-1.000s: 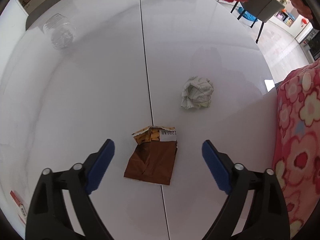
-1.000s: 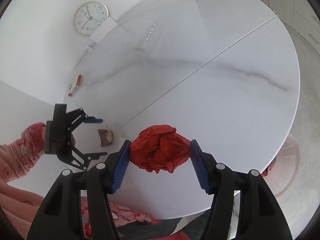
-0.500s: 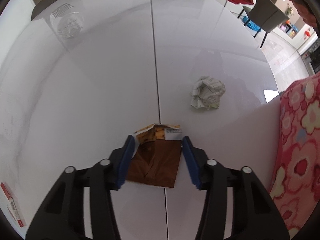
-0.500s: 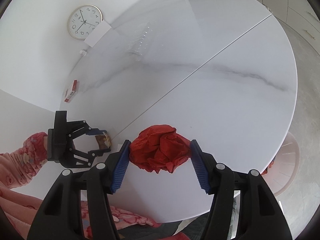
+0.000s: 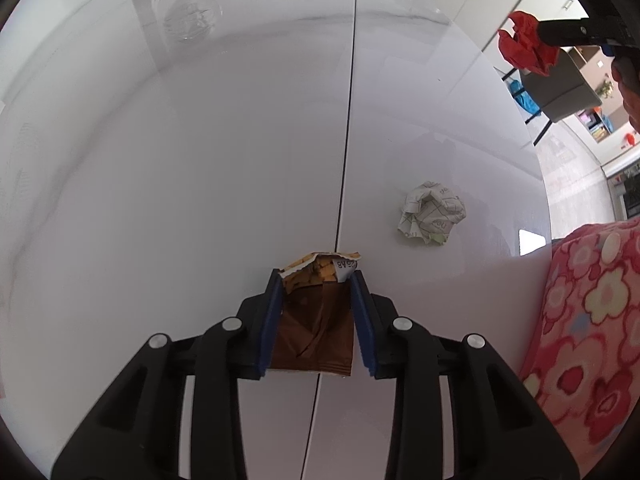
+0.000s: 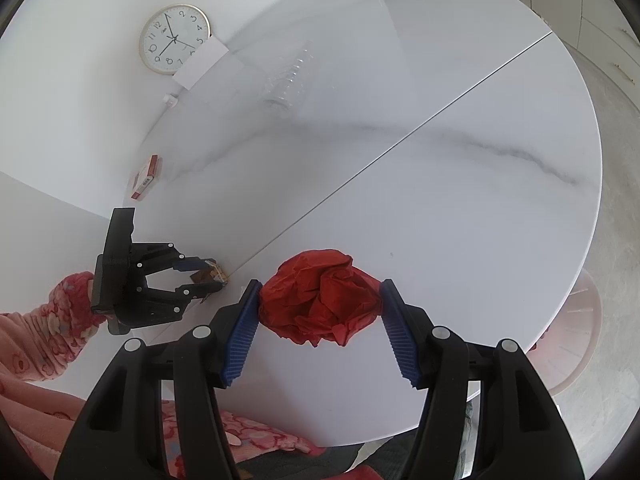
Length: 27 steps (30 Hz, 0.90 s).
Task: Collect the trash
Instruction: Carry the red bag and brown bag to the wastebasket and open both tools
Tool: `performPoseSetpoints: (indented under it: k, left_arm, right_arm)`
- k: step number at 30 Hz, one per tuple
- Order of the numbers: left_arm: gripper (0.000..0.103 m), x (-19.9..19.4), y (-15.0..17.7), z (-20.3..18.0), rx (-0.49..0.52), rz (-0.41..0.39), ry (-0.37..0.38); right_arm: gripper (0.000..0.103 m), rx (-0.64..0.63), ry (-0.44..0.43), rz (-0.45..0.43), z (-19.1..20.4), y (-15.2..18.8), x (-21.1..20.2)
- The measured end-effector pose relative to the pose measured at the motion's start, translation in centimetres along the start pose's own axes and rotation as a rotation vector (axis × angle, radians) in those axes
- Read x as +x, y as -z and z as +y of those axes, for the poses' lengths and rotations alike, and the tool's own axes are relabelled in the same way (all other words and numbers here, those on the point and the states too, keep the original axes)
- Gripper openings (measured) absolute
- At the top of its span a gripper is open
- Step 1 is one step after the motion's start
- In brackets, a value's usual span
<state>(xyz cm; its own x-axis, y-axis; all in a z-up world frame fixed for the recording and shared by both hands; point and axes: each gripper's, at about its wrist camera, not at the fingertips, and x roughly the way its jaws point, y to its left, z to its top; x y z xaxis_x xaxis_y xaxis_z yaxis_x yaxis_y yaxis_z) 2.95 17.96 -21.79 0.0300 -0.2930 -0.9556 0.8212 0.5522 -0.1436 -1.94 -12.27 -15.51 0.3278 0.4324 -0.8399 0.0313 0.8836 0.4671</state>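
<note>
A torn brown snack wrapper [image 5: 314, 332] with a yellow inside lies on the seam of the white marble table [image 5: 200, 200]. My left gripper [image 5: 317, 280] points steeply down and is shut on it, a blue pad pressing on each side. From the right wrist view the same left gripper [image 6: 212, 276] sits low at the table's near-left edge. My right gripper [image 6: 320, 284] hangs above the table, shut on a crumpled red paper ball [image 6: 320, 304]. That red ball [image 5: 524, 46] also shows at the far right. A crumpled white printed paper [image 5: 432, 220] lies loose to the right of the wrapper.
A clear plastic bottle [image 5: 186, 12] lies at the far side of the table. A small red-and-white box [image 6: 146, 178] rests near the left rim. A pale pink basket [image 6: 568, 340] stands on the floor past the table's right edge. A floral pink sleeve [image 5: 592, 320] is at my right.
The left jaws went from wide open around the wrapper to shut on it, and the gripper rolled a little. The right gripper and its red paper have not moved.
</note>
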Motion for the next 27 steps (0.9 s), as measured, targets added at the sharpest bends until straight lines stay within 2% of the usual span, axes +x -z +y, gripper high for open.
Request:
performPoseSetpoints:
  k: [8, 13, 18, 20, 24, 27]
  left_arm:
    - [0.032, -1.8, -0.9, -0.4, -0.132, -0.055, 0.009]
    - [0.032, -3.8, -1.8, -2.3, -0.222, -0.127, -0.008]
    - [0.032, -6.1, -3.8, -5.4, -0.296, -0.213, -0.024]
    - [0.032, -6.7, -4.6, -6.8, -0.319, -0.234, -0.029]
    - [0.032, -6.7, -7.0, -9.7, -0.331, -0.263, -0.02]
    - [0.032, -6.2, -9.2, -12.2, -0.32, -0.272, -0.034]
  right_arm:
    - [0.061, 0.008, -0.006, -0.033, -1.0, 0.2, -1.0]
    - [0.061, 0.025, 0.024, -0.09, -2.9, 1.3, -3.7]
    - [0.061, 0.093, 0.152, -0.168, -7.7, 3.7, -8.0]
    - [0.061, 0.129, 0.216, -0.17, -10.3, 4.8, -8.7]
    - [0.061, 0.192, 0.293, -0.136, -16.0, 6.9, -7.6]
    - [0.061, 0.217, 0.318, -0.078, -20.4, 8.0, -4.6]
